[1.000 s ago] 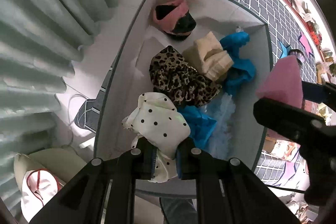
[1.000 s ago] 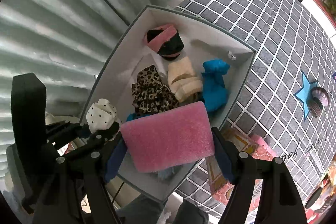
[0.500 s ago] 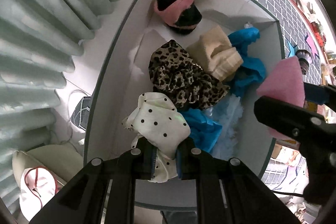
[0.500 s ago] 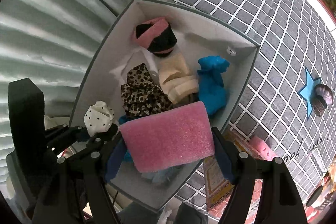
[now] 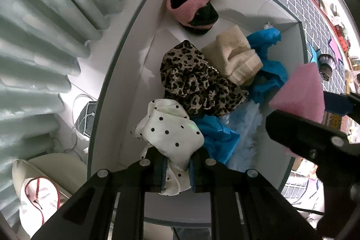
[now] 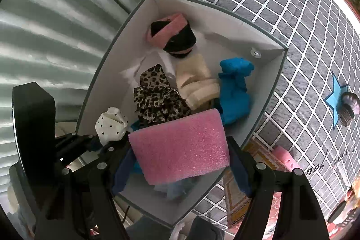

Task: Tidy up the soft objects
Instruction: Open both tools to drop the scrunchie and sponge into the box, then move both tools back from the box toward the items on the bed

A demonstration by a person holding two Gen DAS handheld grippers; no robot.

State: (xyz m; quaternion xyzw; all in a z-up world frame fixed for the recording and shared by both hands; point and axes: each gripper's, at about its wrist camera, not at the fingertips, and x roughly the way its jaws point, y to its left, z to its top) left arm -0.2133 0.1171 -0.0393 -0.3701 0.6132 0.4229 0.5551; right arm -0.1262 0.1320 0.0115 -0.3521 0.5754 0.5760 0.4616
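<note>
Left gripper [image 5: 176,169], which you hold above the near end of the box [image 5: 126,73], is clamped on the polka-dot cloth [image 5: 168,129]; your right gripper [image 6: 180,163] is clamped on the pink foam block [image 6: 180,147] by the box's right wall. Risk: released here, the foam lands on the blue cloth [image 5: 219,138] and may tip over the right rim, while the cloth may snag a finger. Open floor lies along the left wall and around the pink-and-black roll [image 5: 193,10] at the far corner.
</note>
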